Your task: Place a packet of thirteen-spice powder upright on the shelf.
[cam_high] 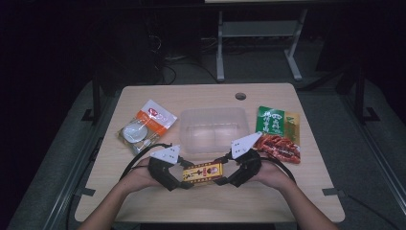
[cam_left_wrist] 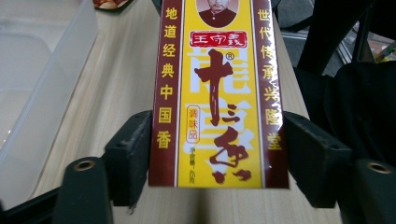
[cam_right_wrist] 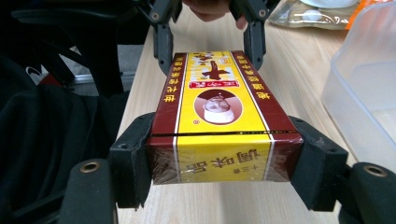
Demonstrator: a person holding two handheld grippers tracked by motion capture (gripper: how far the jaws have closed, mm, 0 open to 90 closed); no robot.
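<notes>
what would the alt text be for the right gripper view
A yellow and dark red seasoning box sits gripped at both ends, the right hand-held gripper near and the left hand-held gripper far. It is above a wooden table, beside a clear plastic tub.

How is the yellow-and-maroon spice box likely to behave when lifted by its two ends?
The spice box looks stiff: straight edges, no sag between the tools. Its glossy film wrap may be slippery against the pads. Flat and low, it seems unlikely to roll or tip.
</notes>
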